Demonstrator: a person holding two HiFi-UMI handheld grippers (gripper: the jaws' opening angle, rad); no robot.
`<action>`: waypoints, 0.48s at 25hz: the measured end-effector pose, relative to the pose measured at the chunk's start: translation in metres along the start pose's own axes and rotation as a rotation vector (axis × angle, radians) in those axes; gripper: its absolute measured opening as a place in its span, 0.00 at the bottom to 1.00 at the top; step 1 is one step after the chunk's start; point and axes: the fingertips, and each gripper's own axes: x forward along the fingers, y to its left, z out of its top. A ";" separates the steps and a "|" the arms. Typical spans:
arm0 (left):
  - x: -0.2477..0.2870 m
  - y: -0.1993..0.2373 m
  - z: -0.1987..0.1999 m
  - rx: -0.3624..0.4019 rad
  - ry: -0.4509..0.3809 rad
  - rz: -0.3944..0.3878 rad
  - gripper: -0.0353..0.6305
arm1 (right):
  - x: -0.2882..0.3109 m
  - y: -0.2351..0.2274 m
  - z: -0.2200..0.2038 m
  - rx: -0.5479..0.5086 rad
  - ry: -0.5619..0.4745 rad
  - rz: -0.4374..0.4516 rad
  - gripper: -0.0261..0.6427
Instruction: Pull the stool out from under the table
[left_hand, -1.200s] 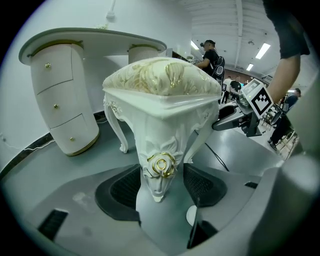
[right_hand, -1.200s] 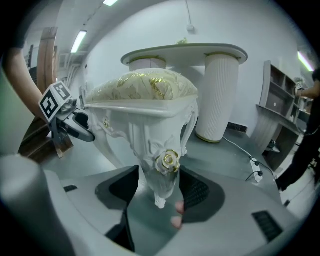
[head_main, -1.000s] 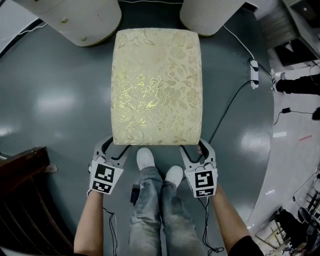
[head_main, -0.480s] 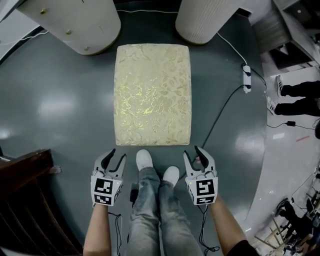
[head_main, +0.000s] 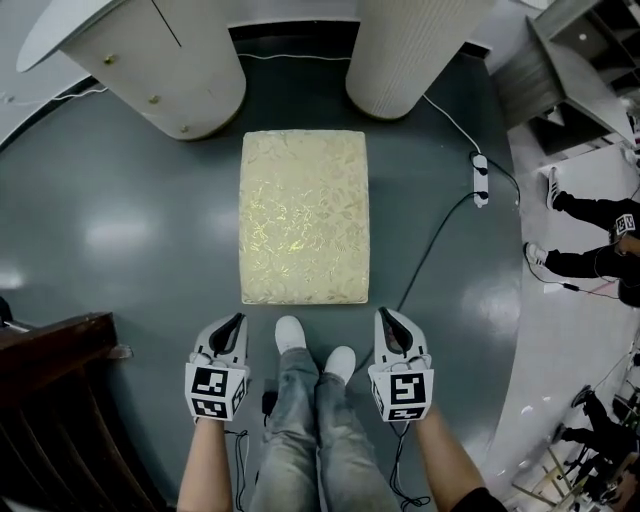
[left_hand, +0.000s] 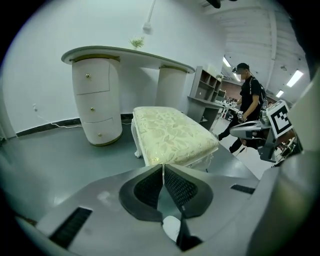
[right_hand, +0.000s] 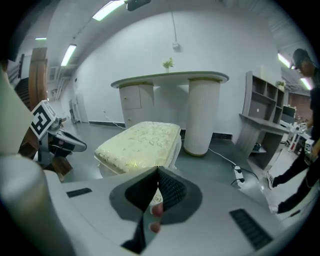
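The left gripper (head_main: 232, 322) is clenching on nothing, jaws just closing; the stool (head_main: 304, 215) is standing out from the table (head_main: 160, 60), between both grippers — the pull is looking done; the right gripper (head_main: 390, 316) is likewise closing empty; the cushion is showing cream-gold floral brocade — rectangular, level.

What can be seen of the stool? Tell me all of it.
The stool has a rectangular padded seat in cream fabric with a shiny gold leaf pattern, on white curved legs. It stands upright on the dark grey floor, lengthwise towards the table, out from under it, its far end close to the two pedestals. Only the floor touches it.
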 end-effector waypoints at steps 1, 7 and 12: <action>-0.002 -0.002 0.006 -0.003 -0.007 -0.003 0.08 | -0.002 -0.002 0.007 0.002 -0.011 -0.010 0.13; -0.017 -0.013 0.054 -0.016 -0.061 -0.013 0.07 | -0.019 -0.018 0.053 0.032 -0.070 -0.051 0.13; -0.027 -0.029 0.100 0.018 -0.082 -0.048 0.07 | -0.030 -0.022 0.105 0.066 -0.137 -0.025 0.13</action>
